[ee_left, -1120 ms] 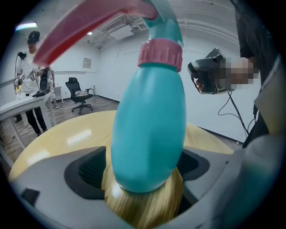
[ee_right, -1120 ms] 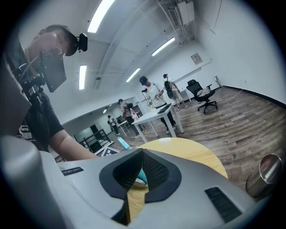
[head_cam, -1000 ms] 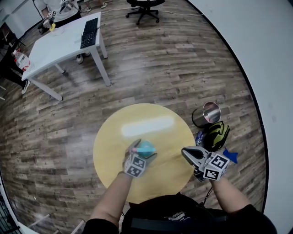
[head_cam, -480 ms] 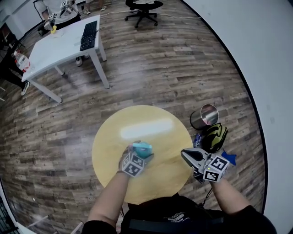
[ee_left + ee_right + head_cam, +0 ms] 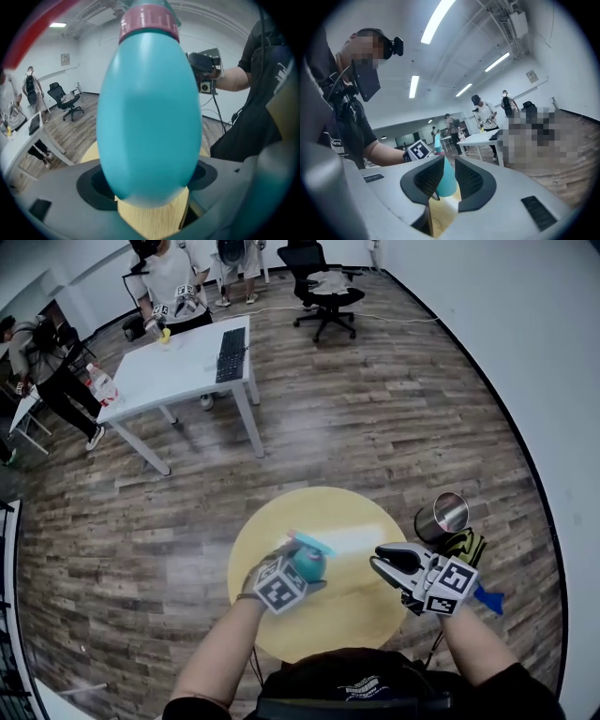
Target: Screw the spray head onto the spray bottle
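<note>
Your left claw [image 5: 298,568] hoisted the clamped spray bottle [image 5: 150,117] off the surface [image 5: 347,615]. Right claw [image 5: 384,559] just cracked open, empty, so screwing's likely done.

teal spray bottle [image 5: 149,117], pink collar [image 5: 149,24]

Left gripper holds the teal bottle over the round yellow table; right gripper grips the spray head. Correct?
No. The right gripper grips nothing: the right gripper view shows its jaws, which have just been opening, with nothing between them. The left gripper does hold the teal bottle over the round yellow table.
</note>
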Motion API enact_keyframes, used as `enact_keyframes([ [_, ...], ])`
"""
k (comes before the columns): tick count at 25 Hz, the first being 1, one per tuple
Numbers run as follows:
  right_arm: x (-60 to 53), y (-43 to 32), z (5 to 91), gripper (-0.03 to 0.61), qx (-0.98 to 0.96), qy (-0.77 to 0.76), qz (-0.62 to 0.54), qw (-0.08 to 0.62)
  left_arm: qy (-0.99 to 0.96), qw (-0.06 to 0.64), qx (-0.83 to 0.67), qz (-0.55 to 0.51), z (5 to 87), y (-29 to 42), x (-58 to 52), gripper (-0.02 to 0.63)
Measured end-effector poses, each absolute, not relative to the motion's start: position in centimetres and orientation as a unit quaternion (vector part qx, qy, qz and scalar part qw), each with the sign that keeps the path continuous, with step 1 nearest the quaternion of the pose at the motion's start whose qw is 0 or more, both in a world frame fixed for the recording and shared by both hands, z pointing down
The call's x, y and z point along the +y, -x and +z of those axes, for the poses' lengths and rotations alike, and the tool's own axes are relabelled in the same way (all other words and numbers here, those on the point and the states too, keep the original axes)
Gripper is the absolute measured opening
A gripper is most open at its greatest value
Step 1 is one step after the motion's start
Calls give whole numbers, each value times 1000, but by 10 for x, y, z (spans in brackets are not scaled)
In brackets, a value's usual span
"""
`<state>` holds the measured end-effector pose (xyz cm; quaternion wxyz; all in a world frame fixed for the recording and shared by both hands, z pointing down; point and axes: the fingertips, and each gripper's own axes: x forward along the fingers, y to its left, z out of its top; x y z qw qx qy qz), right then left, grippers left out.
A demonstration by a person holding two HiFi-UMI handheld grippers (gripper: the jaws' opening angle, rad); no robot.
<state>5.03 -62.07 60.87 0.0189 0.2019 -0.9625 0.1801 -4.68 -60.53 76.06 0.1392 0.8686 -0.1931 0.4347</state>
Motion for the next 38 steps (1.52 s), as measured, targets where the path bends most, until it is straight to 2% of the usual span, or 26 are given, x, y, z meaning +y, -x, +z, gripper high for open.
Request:
enact_keyframes([
  [4,-597,-15,550,107,-979,-158,128,21,-828,70,-202,518,733,70,-576,433],
  [7,-575,12,526,107,-989,-113,80,57,-806,37,-208,553,719,80,-559,433],
  [11,-549,41,516,109,-990,-71,59,105,-786,11,-226,576,709,92,-546,433],
  [17,-542,56,508,152,-988,-64,74,120,-769,-9,-242,592,702,111,-542,431],
  [25,-529,67,514,153,-985,-46,58,157,-755,-39,-246,606,695,111,-544,428],
  [28,-536,64,513,101,-982,-66,108,142,-750,-50,-265,604,687,113,-549,425],
  [33,-555,57,509,98,-956,-128,248,87,-715,-87,-336,607,671,130,-563,420],
  [38,-574,46,519,98,-897,-186,400,23,-661,-153,-396,620,658,147,-579,419],
])
